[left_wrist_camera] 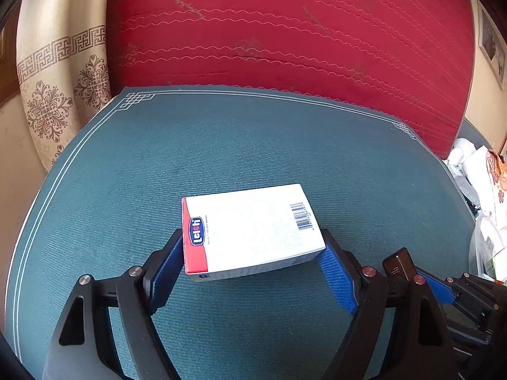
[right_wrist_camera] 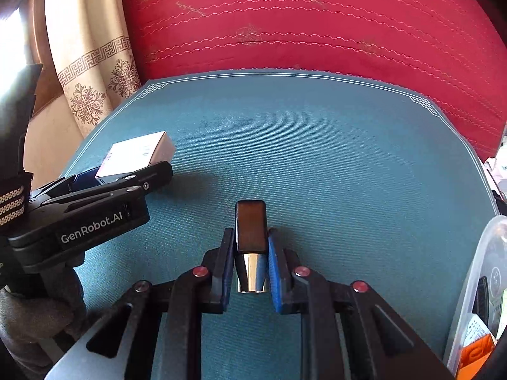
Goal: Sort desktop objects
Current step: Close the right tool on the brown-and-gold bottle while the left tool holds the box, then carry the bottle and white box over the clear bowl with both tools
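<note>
Teal mat (left_wrist_camera: 126,164) w/ white border lines covers the table; white box (left_wrist_camera: 250,231) seems to rest on it, contact unclear.

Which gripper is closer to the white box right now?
Left. The left gripper has the white box clamped between its fingers. The right gripper is off to the box's right, holding a small dark lighter.

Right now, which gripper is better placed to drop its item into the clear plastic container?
Right. The right gripper clamps the small dark lighter beside the clear container; the left gripper holds the white box farther away.
</note>
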Action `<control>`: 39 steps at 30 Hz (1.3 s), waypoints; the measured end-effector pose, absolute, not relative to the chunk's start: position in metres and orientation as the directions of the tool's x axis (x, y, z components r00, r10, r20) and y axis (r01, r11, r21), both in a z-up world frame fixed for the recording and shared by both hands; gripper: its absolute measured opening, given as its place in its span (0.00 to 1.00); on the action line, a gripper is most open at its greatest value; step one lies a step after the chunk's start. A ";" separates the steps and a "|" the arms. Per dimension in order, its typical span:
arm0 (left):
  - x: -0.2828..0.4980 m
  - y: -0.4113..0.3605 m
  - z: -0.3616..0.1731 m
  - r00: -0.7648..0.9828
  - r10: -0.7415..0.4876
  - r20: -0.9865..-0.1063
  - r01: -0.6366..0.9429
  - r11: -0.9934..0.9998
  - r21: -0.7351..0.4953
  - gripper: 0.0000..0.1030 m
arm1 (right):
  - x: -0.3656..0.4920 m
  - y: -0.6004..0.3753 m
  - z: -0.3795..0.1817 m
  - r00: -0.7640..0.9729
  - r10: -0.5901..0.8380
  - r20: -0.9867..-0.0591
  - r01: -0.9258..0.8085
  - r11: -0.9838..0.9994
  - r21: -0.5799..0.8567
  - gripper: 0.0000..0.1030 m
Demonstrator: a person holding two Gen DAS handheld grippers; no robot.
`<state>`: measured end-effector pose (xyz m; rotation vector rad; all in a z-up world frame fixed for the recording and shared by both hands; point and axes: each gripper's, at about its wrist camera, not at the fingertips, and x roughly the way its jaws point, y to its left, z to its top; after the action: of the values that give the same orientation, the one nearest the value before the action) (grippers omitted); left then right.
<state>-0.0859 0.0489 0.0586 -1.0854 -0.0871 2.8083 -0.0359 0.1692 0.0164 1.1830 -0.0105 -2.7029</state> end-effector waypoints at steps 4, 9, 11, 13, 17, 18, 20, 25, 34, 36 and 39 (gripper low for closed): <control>-0.079 0.061 0.066 -0.747 0.146 -0.649 -0.129 -0.989 -0.075 0.81 | -0.023 0.180 0.022 -0.674 -0.165 -0.720 0.136 -0.986 0.100 0.21; -0.066 0.077 0.072 -0.757 0.174 -0.630 -0.176 -0.983 -0.059 0.81 | -0.006 0.193 0.032 -0.695 -0.147 -0.704 0.101 -0.989 0.107 0.21; -0.061 0.084 0.075 -0.761 0.184 -0.622 -0.196 -0.979 -0.050 0.81 | 0.001 0.198 0.035 -0.701 -0.136 -0.700 0.083 -0.990 0.110 0.21; -0.056 0.091 0.077 -0.764 0.197 -0.614 -0.216 -0.975 -0.044 0.81 | 0.008 0.205 0.037 -0.708 -0.127 -0.695 0.067 -0.991 0.113 0.21; -0.048 0.103 0.080 -0.766 0.220 -0.604 -0.255 -0.967 -0.028 0.81 | 0.018 0.214 0.042 -0.718 -0.105 -0.688 0.034 -0.993 0.115 0.21; -0.044 0.108 0.081 -0.766 0.225 -0.602 -0.264 -0.964 -0.023 0.81 | 0.021 0.217 0.043 -0.722 -0.099 -0.685 0.027 -0.993 0.115 0.21; -0.042 0.114 0.082 -0.766 0.235 -0.599 -0.283 -0.959 -0.014 0.81 | 0.029 0.224 0.046 -0.730 -0.089 -0.678 0.011 -0.993 0.118 0.21; -0.032 0.130 0.084 -0.763 0.265 -0.589 -0.332 -0.943 0.006 0.81 | 0.046 0.243 0.049 -0.743 -0.056 -0.666 -0.038 -0.991 0.125 0.21; -0.011 0.160 0.086 -0.758 0.305 -0.576 -0.403 -0.914 0.047 0.81 | 0.073 0.280 0.055 -0.765 0.001 -0.644 -0.124 -0.982 0.145 0.21; -0.009 0.165 0.085 -0.754 0.312 -0.578 -0.414 -0.909 0.049 0.81 | 0.079 0.287 0.058 -0.773 0.019 -0.635 -0.140 -0.980 0.142 0.21; -0.004 0.174 0.084 -0.747 0.320 -0.583 -0.428 -0.902 0.053 0.81 | 0.090 0.299 0.062 -0.782 0.043 -0.622 -0.163 -0.977 0.138 0.21</control>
<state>-0.0037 0.1741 0.0838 -0.8201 0.2570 2.5977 0.0900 0.2990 0.0622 1.0610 -0.3002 -3.0583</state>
